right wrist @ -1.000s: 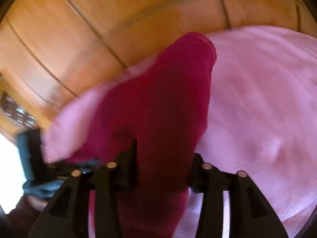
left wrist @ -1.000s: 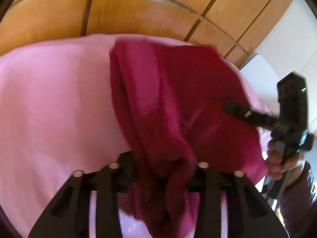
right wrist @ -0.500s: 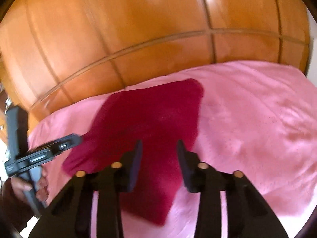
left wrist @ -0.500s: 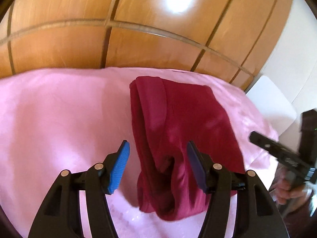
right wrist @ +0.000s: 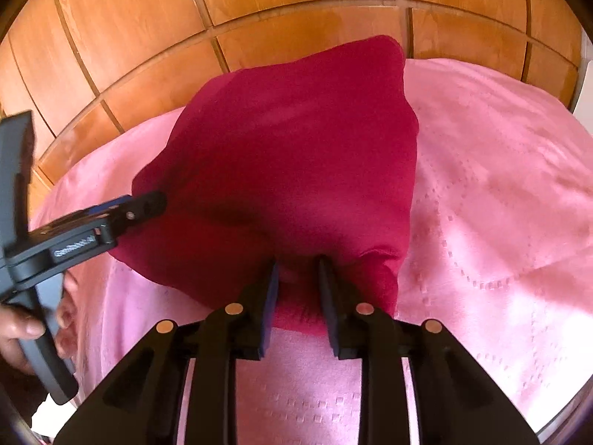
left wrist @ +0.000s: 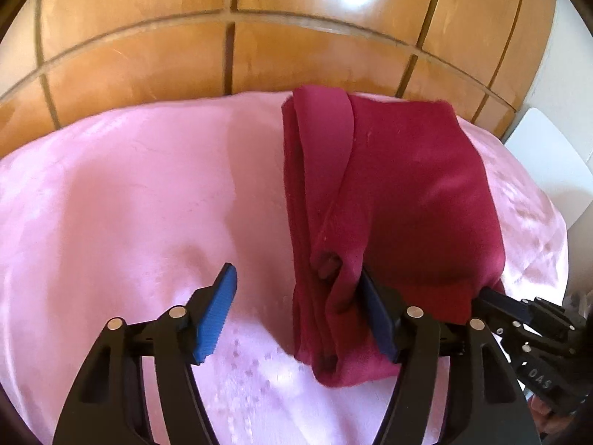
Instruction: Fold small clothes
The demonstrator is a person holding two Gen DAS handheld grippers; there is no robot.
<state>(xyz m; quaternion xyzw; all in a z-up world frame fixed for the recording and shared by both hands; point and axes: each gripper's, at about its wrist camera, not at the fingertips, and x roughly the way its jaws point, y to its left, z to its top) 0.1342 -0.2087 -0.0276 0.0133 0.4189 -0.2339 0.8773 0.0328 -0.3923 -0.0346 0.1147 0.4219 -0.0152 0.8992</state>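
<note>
A dark red garment [left wrist: 400, 193] lies folded on the pink bedspread [left wrist: 129, 204]; it also shows in the right wrist view [right wrist: 296, 163]. My left gripper [left wrist: 296, 304] is open, its jaws wide apart. Its right finger presses against the garment's near left fold and its left finger hangs over the bare spread. My right gripper [right wrist: 296, 285] has its jaws partly apart, at the garment's near edge, with a bit of cloth between them. The left gripper's fingers [right wrist: 137, 211] show at the garment's left side in the right wrist view.
A wooden panelled headboard [left wrist: 259, 44] stands right behind the bed, also in the right wrist view [right wrist: 296, 7]. A white surface [left wrist: 548, 163] lies beyond the bed's right side. The pink spread stretches wide on the left and right [right wrist: 500, 185].
Both grippers let the garment down onto the bed and opened. The garment now lies flat. The left gripper opened wide and the right one came back up to the near edge.
</note>
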